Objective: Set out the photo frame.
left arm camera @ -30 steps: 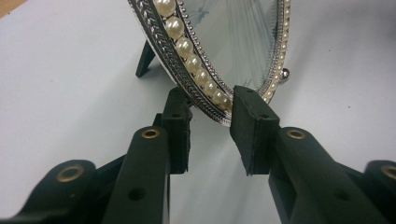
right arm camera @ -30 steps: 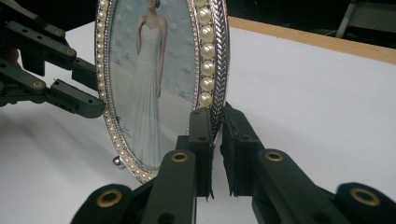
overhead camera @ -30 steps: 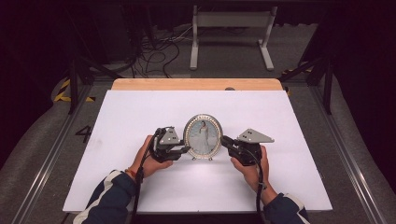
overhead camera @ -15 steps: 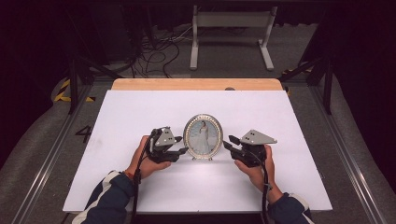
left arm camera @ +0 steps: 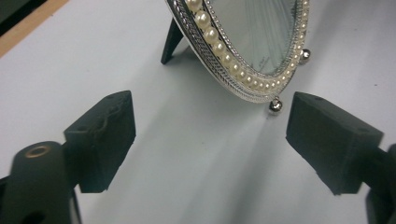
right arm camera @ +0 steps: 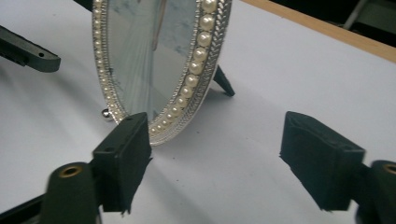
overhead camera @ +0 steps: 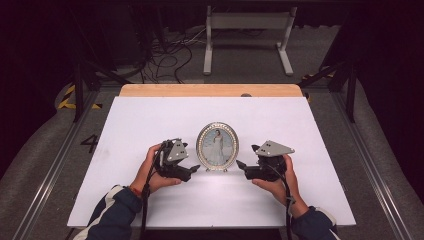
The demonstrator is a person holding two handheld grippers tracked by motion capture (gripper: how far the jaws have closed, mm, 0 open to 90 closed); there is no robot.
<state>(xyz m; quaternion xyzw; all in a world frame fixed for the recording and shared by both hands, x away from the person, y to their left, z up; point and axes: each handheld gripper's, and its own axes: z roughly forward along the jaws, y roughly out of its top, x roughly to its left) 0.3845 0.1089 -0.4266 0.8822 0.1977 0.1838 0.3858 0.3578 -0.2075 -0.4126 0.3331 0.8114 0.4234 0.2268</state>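
An oval silver picture frame (overhead camera: 217, 146) with a pearl rim stands upright on the white table top, propped on its black back leg (left arm camera: 170, 42). My left gripper (overhead camera: 195, 169) lies just left of the frame's foot and my right gripper (overhead camera: 241, 165) just right of it, both pointing inward. The jaws of both have just been opening and nothing is between them. In the left gripper view the frame (left arm camera: 243, 42) stands ahead of my left gripper (left arm camera: 210, 112). In the right gripper view the frame (right arm camera: 154, 56) rises beyond my right gripper (right arm camera: 217, 130).
The white sheet (overhead camera: 300, 130) covers the table, with a wooden strip (overhead camera: 210, 90) along its far edge. Metal rails run down both sides. Cables (overhead camera: 165, 50) and a white stand (overhead camera: 247, 30) lie on the floor beyond. The left gripper's grey plate (right arm camera: 28, 53) shows past the frame.
Both grippers were against the frame's sides and have drawn back from it. Their jaws now stand wide apart. The frame was let go and stands alone.
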